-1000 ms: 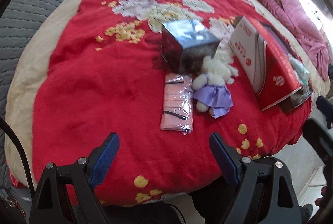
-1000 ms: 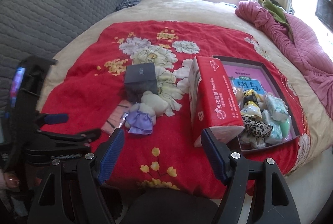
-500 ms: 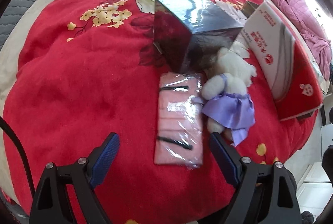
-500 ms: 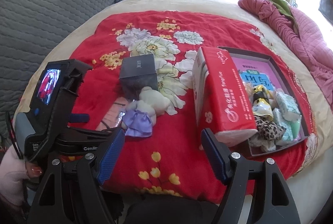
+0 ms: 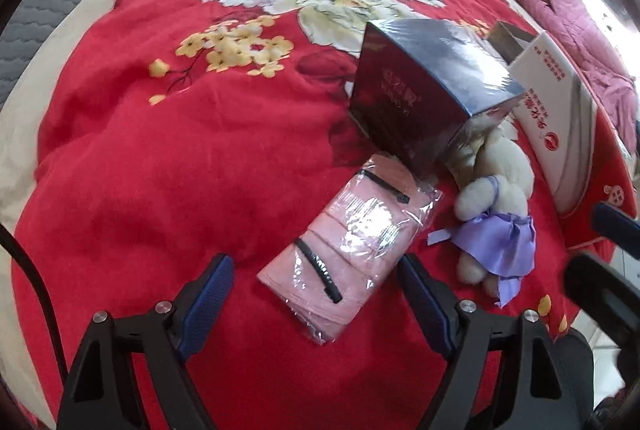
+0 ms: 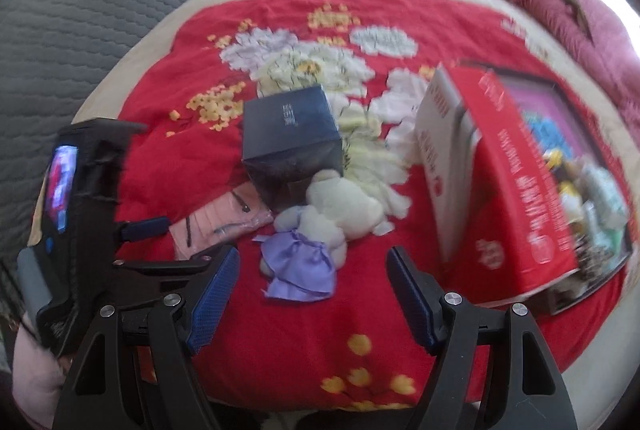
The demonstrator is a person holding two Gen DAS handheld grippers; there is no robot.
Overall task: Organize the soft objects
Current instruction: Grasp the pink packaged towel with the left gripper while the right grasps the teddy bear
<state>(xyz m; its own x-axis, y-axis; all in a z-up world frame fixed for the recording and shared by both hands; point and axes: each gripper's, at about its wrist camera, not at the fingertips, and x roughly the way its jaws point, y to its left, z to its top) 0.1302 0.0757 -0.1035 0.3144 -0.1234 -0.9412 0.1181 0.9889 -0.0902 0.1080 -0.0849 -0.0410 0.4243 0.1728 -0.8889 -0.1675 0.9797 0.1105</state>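
The left gripper [image 5: 310, 296], jaws closing around nothing yet, hangs over the wrapped pink towel pack [image 5: 346, 248] near the red blanket's [image 5: 160, 166] front edge; the open, empty right gripper [image 6: 312, 294] must settle over the plush bear [image 6: 320, 230].

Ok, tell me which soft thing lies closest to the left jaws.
The pink cloth pack in clear plastic: its near end reaches between the closing left jaws. The plush toy in the purple dress lies off to their right.

Left hand-held gripper [image 5: 312, 300] closing, jaws either side of pink wrapped cloth pack [image 5: 352, 246]. Plush toy [image 5: 496, 206] just right; dark box [image 5: 432, 98] behind
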